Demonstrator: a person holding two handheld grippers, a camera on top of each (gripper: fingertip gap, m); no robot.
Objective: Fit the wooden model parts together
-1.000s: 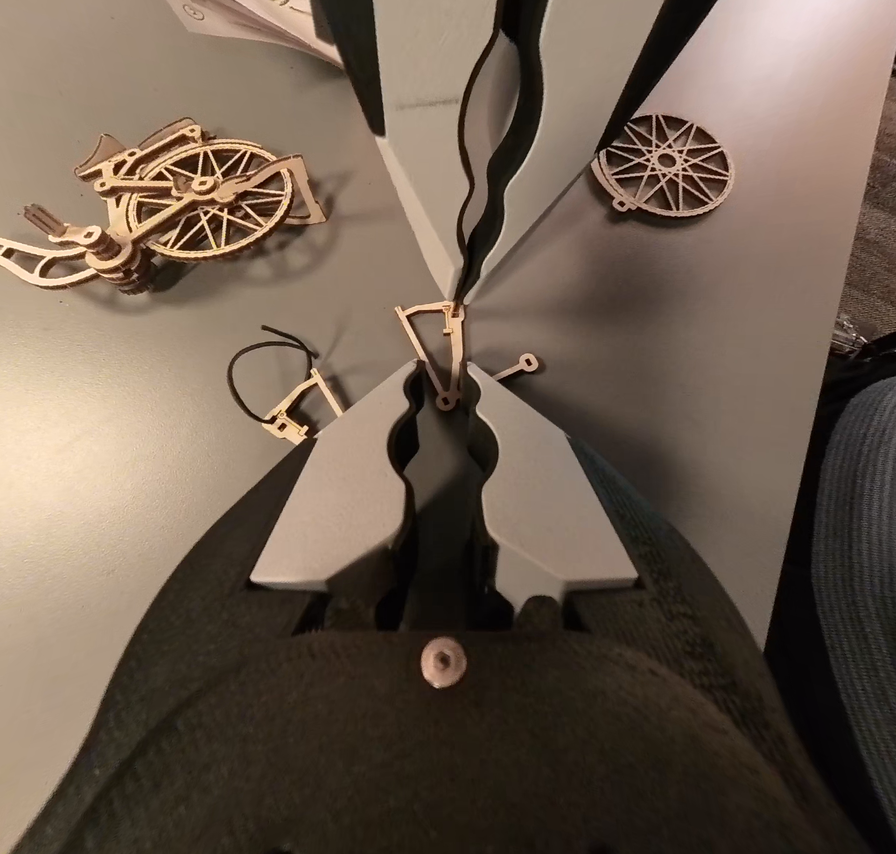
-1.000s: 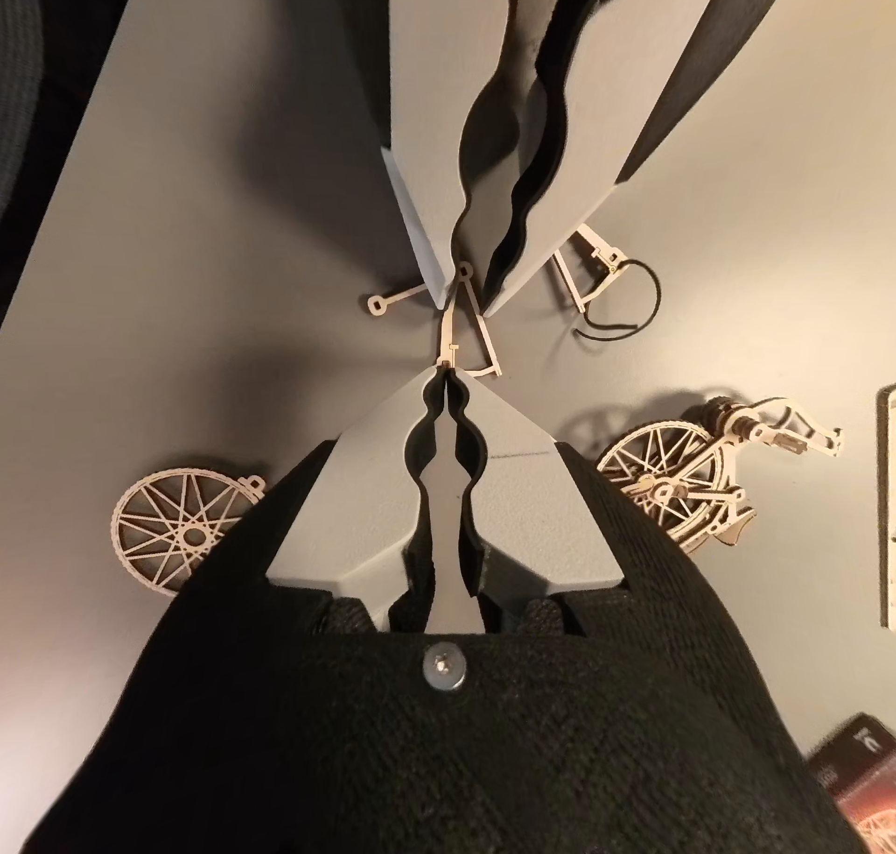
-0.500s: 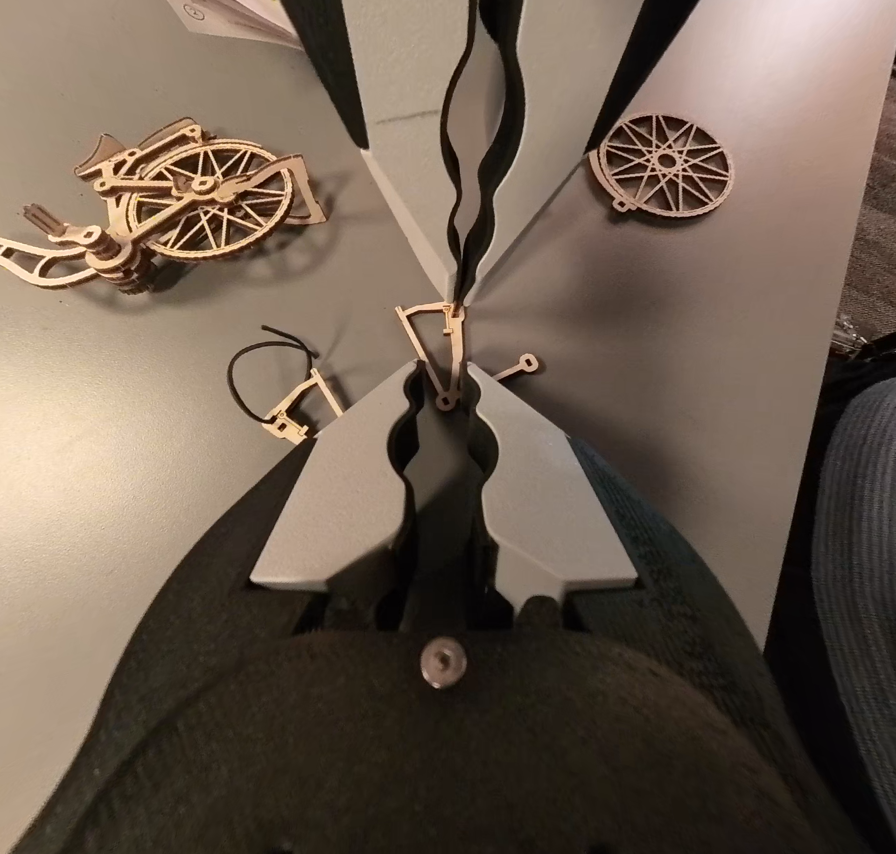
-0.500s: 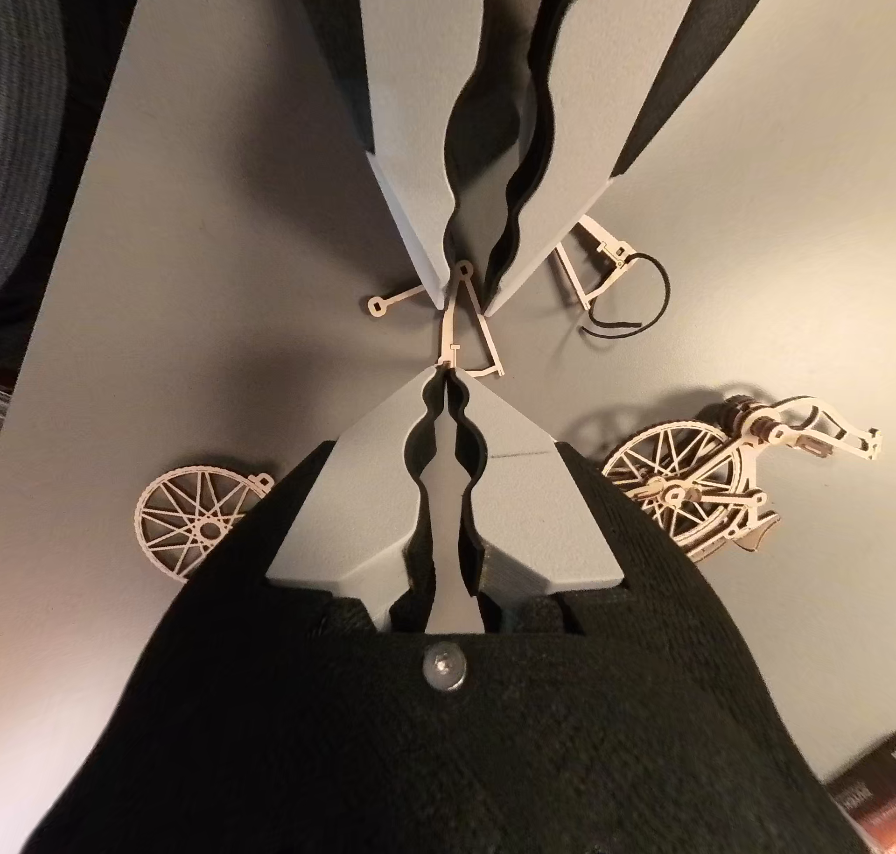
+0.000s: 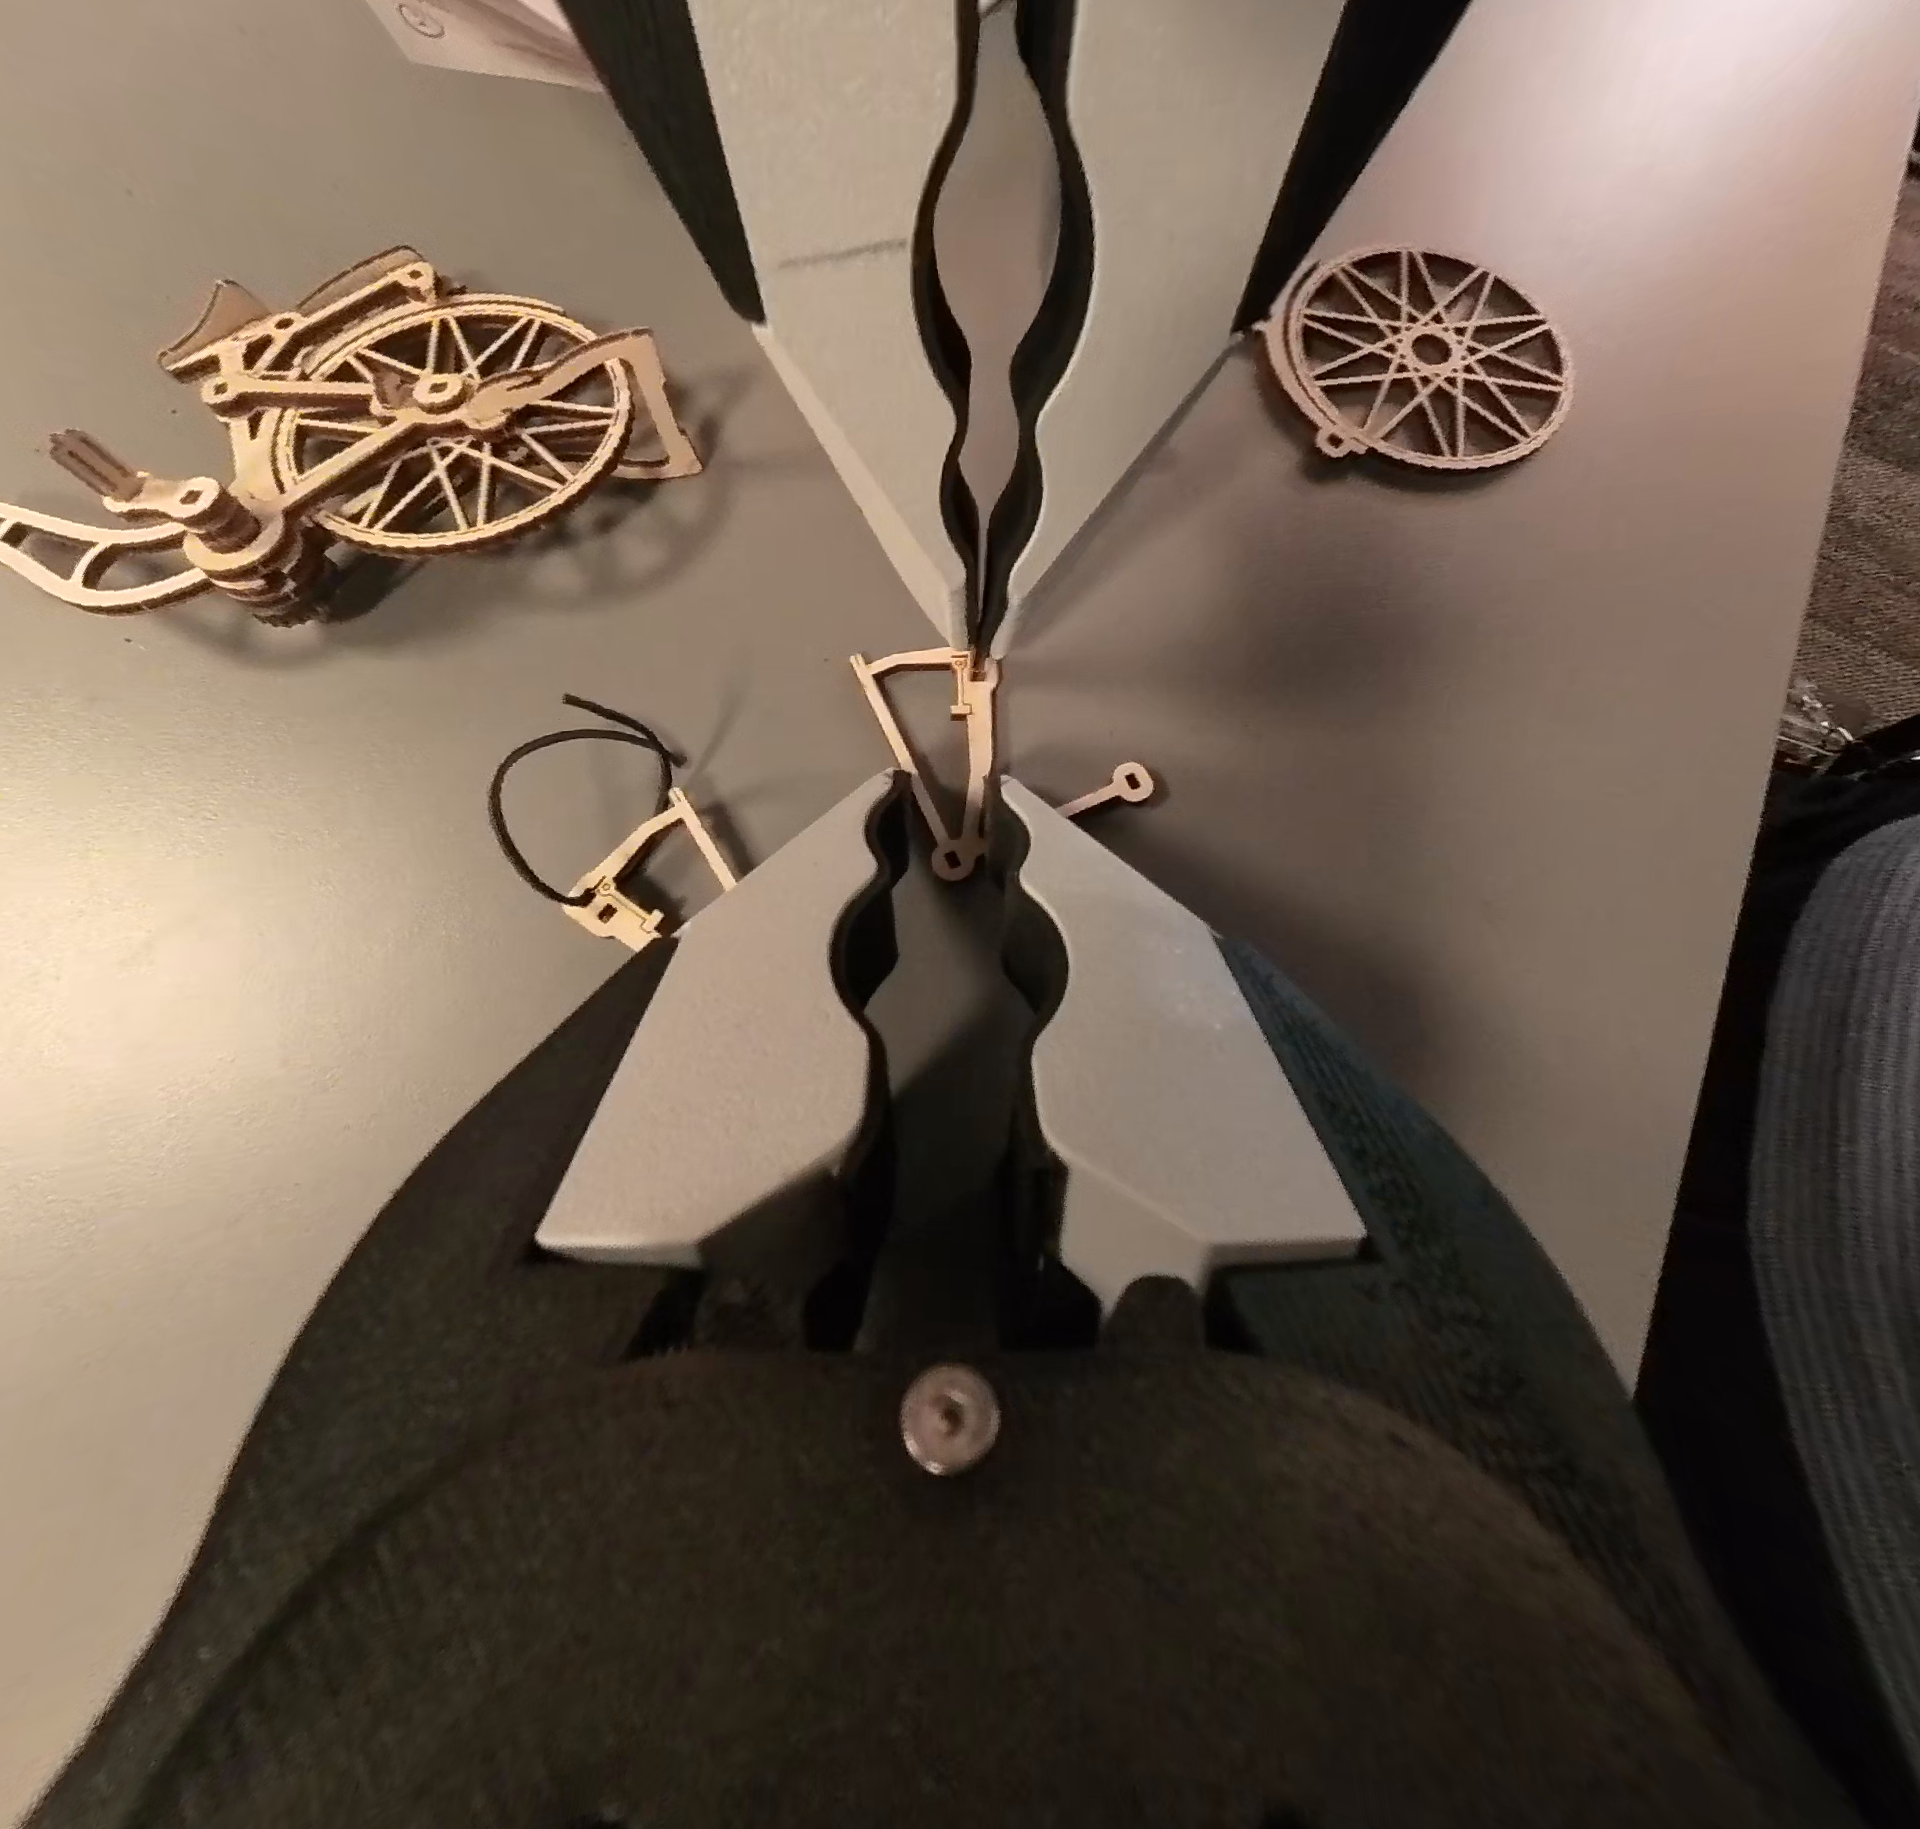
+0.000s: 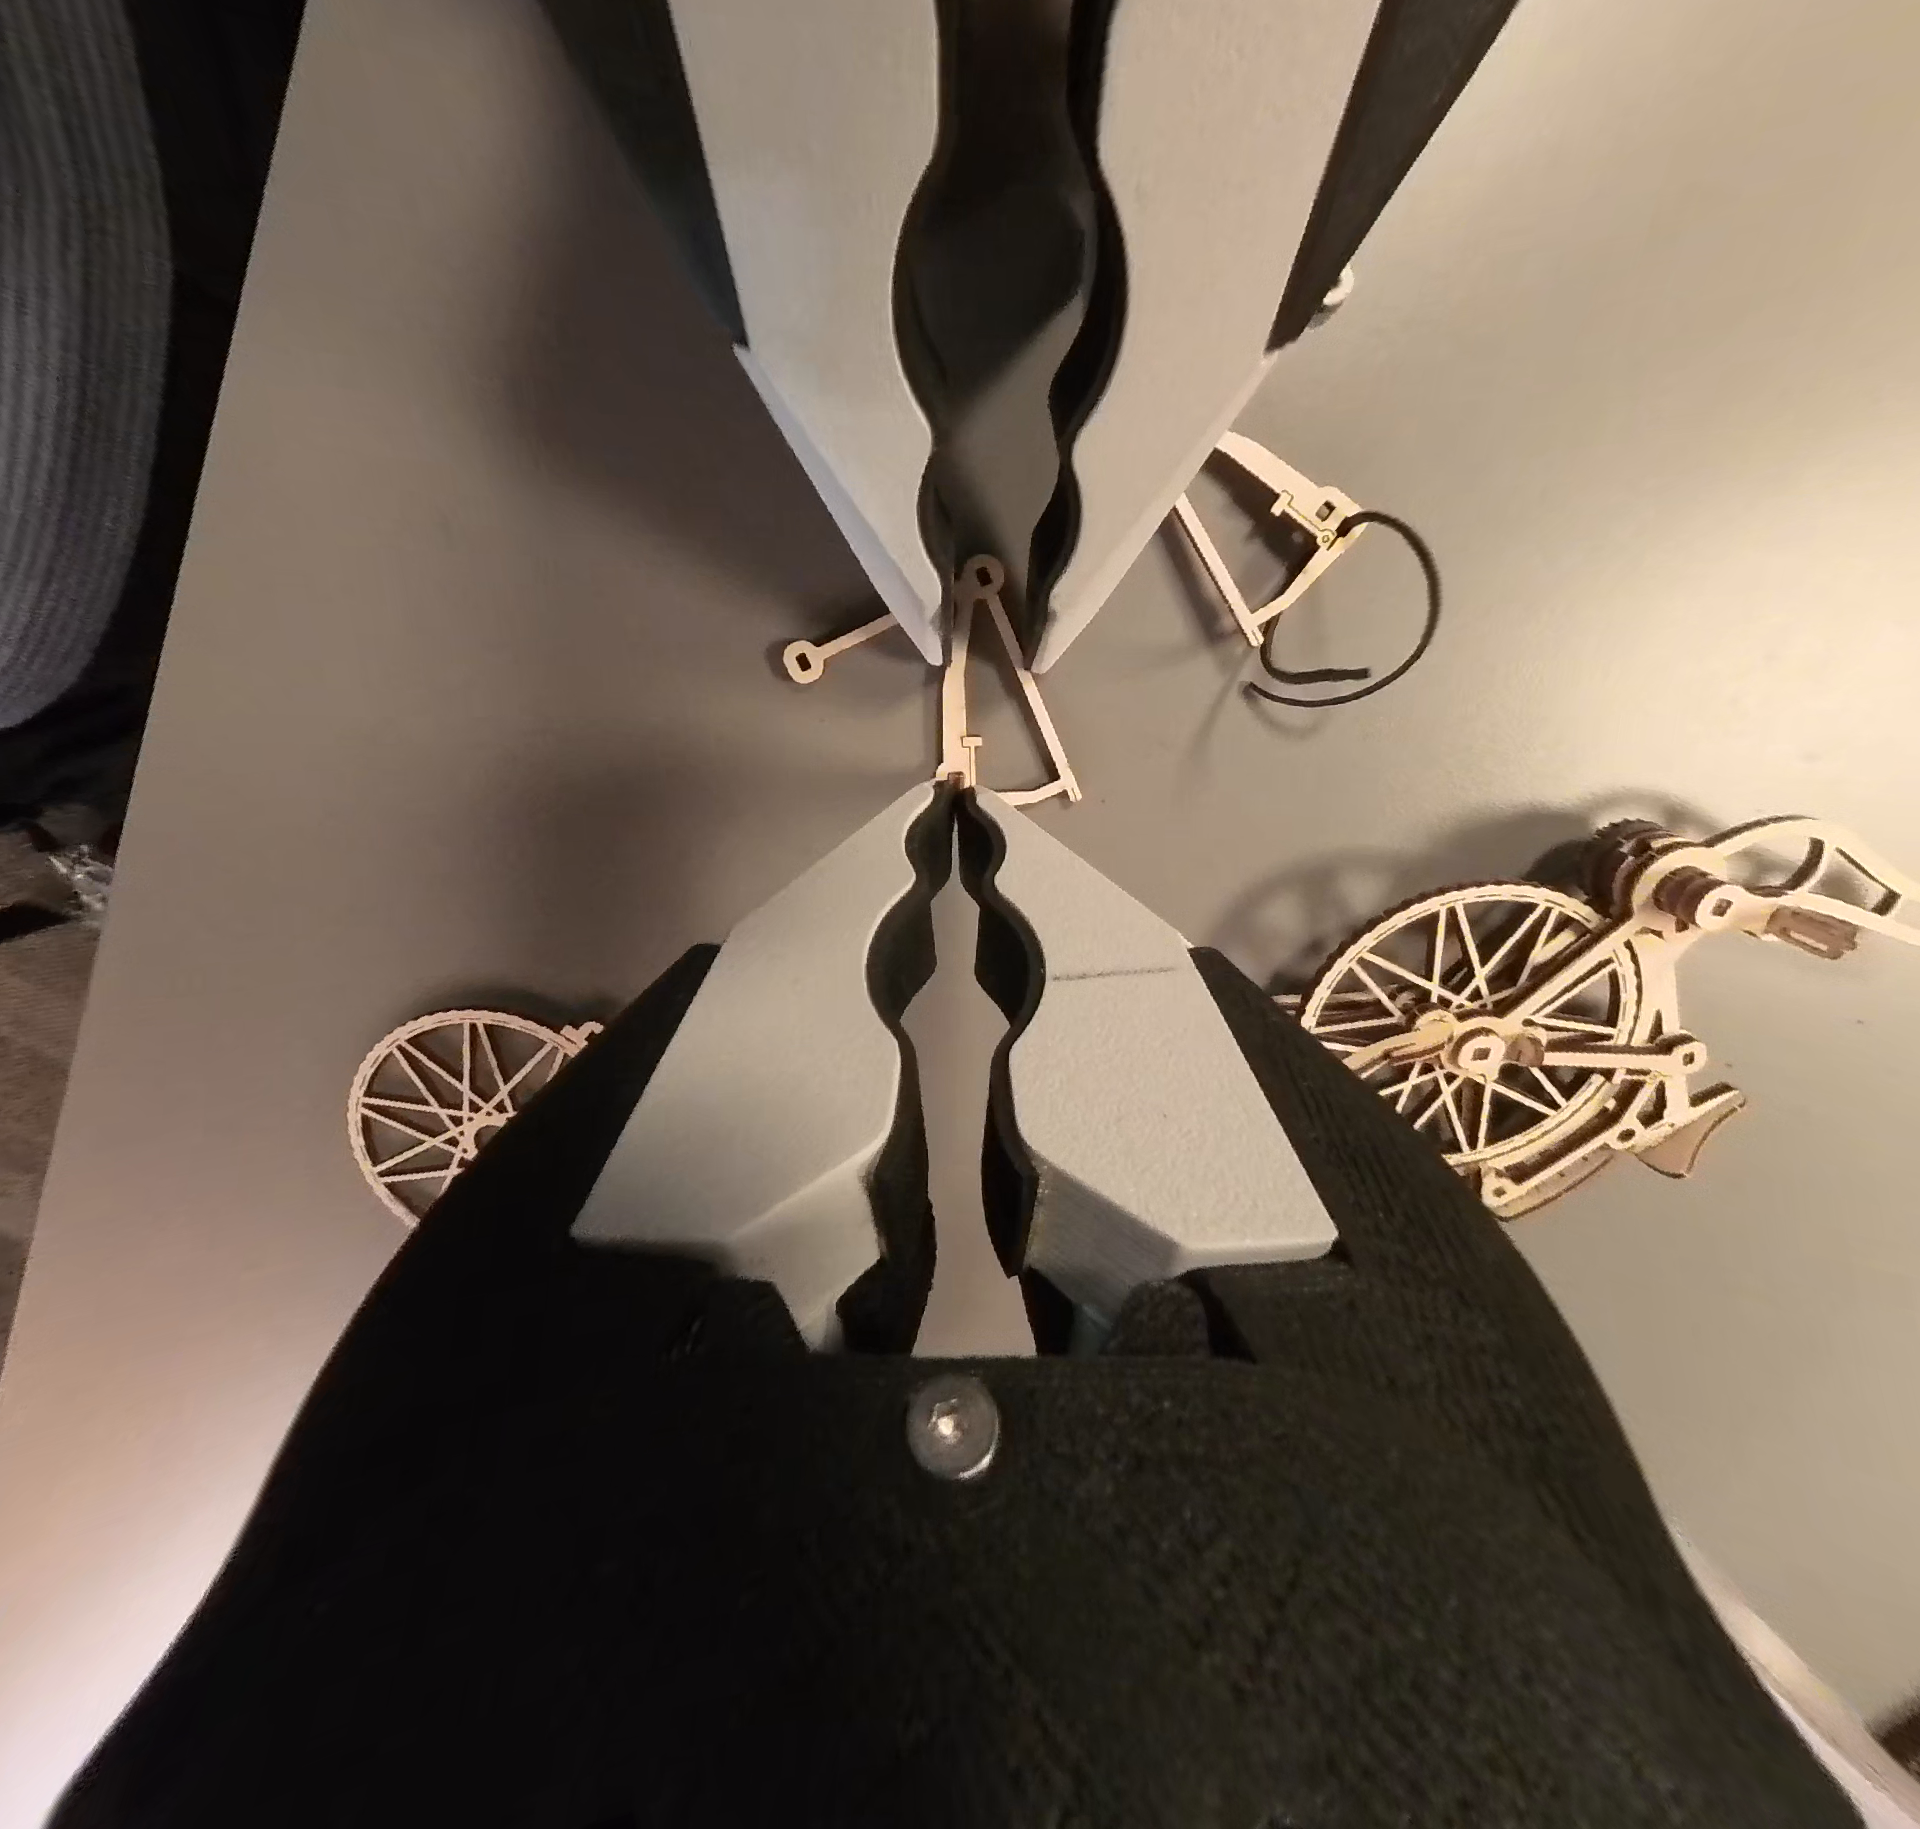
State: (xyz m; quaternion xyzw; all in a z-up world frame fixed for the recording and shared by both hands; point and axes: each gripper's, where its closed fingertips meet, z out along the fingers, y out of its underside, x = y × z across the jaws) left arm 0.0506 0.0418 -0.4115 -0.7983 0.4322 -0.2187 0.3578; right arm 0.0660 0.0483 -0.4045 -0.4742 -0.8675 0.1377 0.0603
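Observation:
A small thin triangular wooden frame [image 5: 951, 860] is held between both grippers over the grey table [image 5: 1351, 844]. My left gripper [image 5: 948, 787] is shut across its narrow ring end, a finger against each limb. My right gripper [image 6: 956, 792] is shut on the notched tab at the wide end [image 6: 951, 730]. The two grippers face each other tip to tip: the right gripper shows from the front in the left wrist view [image 5: 977, 636], the left gripper in the right wrist view [image 6: 987, 647]. I cannot tell whether the frame touches the table.
A partly built wooden bicycle [image 5: 416, 449] lies to the left, a loose spoked wheel [image 5: 1429, 366] to the right. A second frame with a black cord [image 5: 634, 865] and a small key-shaped pin [image 5: 1117, 787] lie close by. A paper sheet [image 5: 468, 23] lies far left. The table edge [image 5: 1766, 636] and a person's leg [image 5: 1849, 1156] are right. My left and right fingertips are right by each other.
The right gripper has swung round its end of the frame and now stands straighter opposite the left gripper. The left gripper and the frame have stayed in place.

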